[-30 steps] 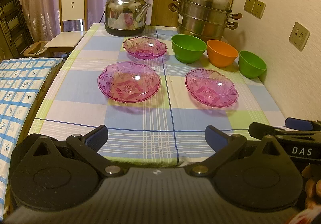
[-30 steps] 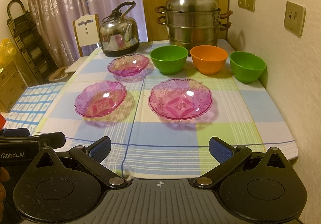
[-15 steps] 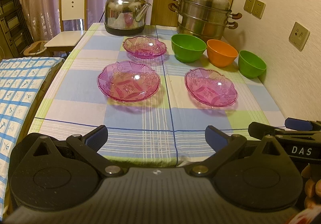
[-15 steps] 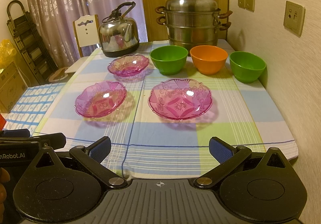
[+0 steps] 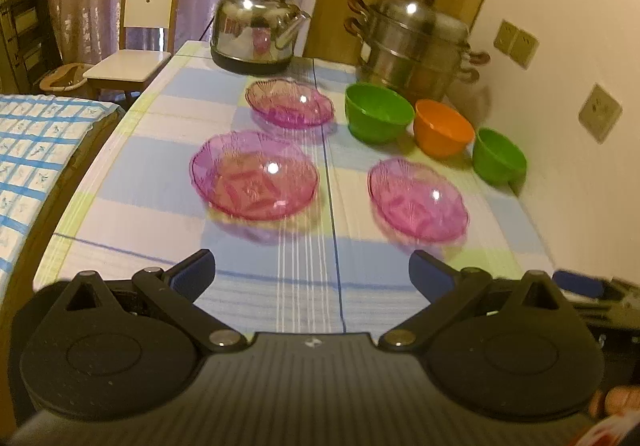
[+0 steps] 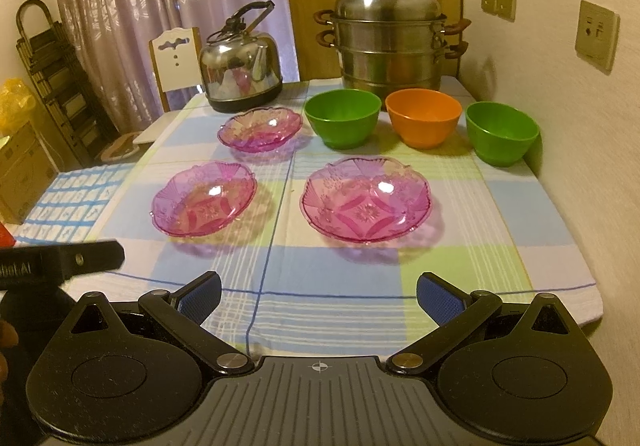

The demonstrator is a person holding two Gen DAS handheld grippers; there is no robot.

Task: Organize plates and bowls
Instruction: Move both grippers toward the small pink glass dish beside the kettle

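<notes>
Three pink glass plates lie on the checked tablecloth: a near-left plate (image 5: pixel 255 174) (image 6: pixel 204 198), a near-right plate (image 5: pixel 418 200) (image 6: pixel 366 200) and a far plate (image 5: pixel 290 108) (image 6: pixel 260 128). Behind them stand in a row a green bowl (image 5: pixel 378 112) (image 6: pixel 343 117), an orange bowl (image 5: pixel 443 127) (image 6: pixel 423 117) and a smaller green bowl (image 5: pixel 499 155) (image 6: pixel 502 133). My left gripper (image 5: pixel 312 272) is open and empty over the table's near edge. My right gripper (image 6: pixel 318 292) is open and empty there too, just short of the near-right plate.
A steel kettle (image 6: pixel 240 64) and a stacked steel steamer pot (image 6: pixel 390 40) stand at the table's far end. The wall (image 6: pixel 592 126) runs along the right side. A chair (image 5: pixel 140 46) and a blue-checked surface (image 5: pixel 32 150) are to the left.
The left wrist view has tilted and moved forward toward the plates, with motion blur. The right gripper has edged forward slightly. Plates and bowls have not moved.
</notes>
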